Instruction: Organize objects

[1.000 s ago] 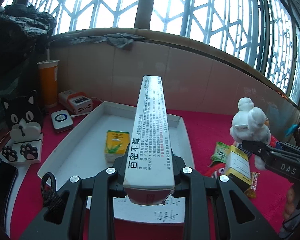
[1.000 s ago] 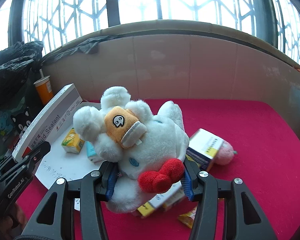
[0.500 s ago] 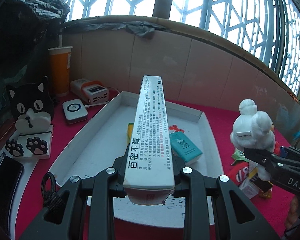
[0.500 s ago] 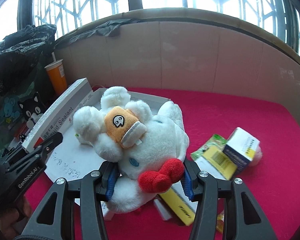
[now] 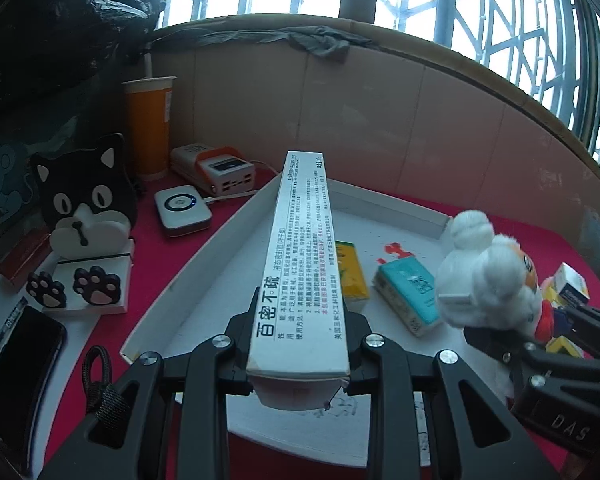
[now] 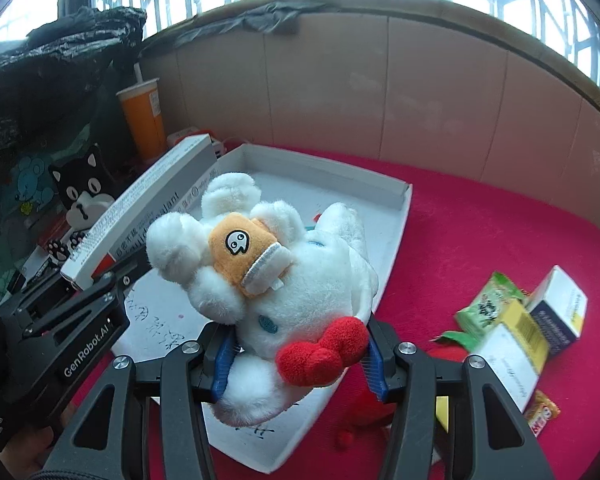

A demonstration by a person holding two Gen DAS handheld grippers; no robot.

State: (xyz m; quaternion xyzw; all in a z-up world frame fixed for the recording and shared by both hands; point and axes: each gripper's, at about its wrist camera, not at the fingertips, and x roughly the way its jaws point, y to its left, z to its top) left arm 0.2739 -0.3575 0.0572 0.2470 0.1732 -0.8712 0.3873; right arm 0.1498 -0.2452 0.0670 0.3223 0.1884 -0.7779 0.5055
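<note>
A long white sealant box [image 5: 300, 264] is clamped near its end by the left gripper [image 5: 298, 354], so most of its length juts forward over the white tray [image 5: 396, 200] at the centre of the left wrist view. The white plush toy [image 6: 284, 280] is pinched around its lower body by the right gripper [image 6: 298, 354], and it hangs above the tray's lower half in the right wrist view.

Trouble is most likely to come from the box — held so far from its middle, it could pivot between the pads and drop nose-first, or its far end could be caught on the tray's back wall. The yellow packet [image 5: 352, 276] and the teal tissue pack [image 5: 408, 296], lying just right of the box in the left wrist view, could be knocked or buried if it is lowered askew.

The toy is soft and top-heavy — it could sag out of the pinch or roll over the tray's low rim once freed. Both grippers are crowded over the same tray, so a collision between them is judged possible. The packets and boxes [image 6: 556, 316] on the red cloth [image 6: 480, 232] at lower right remain unsorted.
</note>
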